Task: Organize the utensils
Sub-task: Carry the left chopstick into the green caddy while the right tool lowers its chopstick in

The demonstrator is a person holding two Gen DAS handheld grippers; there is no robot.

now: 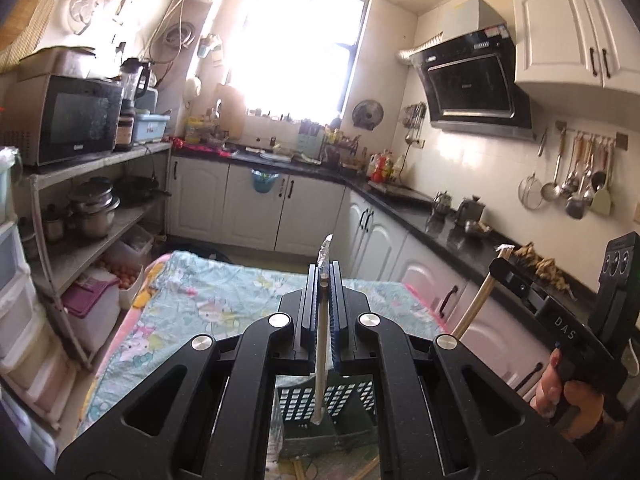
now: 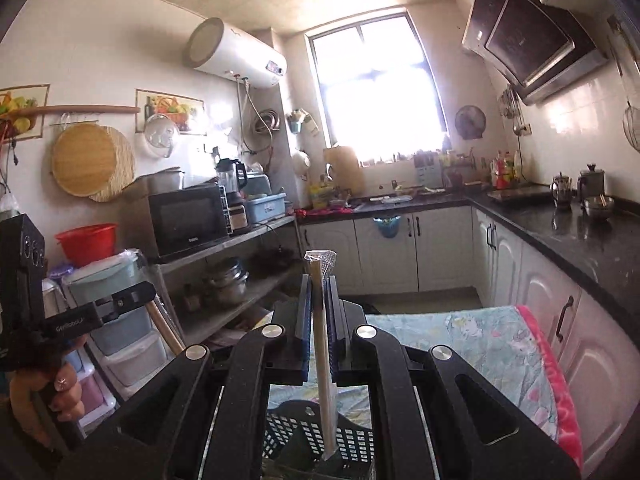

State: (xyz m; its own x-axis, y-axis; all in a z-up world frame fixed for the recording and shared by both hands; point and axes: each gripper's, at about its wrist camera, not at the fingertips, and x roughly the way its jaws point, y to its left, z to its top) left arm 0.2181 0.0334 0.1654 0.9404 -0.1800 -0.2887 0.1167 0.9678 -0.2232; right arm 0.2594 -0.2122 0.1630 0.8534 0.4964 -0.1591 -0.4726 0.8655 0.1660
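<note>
Holding one wrapped pair of chopsticks in each gripper, you have both tools raised over the table. Your left gripper point(image 1: 325, 276) is clamped tight on a slim pale stick pack point(image 1: 321, 344): clear plastic sleeve, crinkled silvery tip poking up past the fingertips, lower end hanging down behind the jaws over the black perforated basket point(image 1: 348, 398). Your right gripper point(image 2: 319, 280) pinches a similar pack point(image 2: 325, 360): pale wood-coloured sticks in a transparent wrapper, the loose top of the wrapper puckered above the pads, the long tail dropping toward the same basket point(image 2: 296, 436).

Both packs stand near upright, each slightly tilted. Blue pad faces press on either side of each pack.

Basket sits on the table under the cartoon-print cloth point(image 1: 208, 296), directly below both grippers. From the left wrist view, your right hand point(image 1: 568, 400) shows at the edge, with its pack point(image 1: 482, 292) slanting up.
</note>
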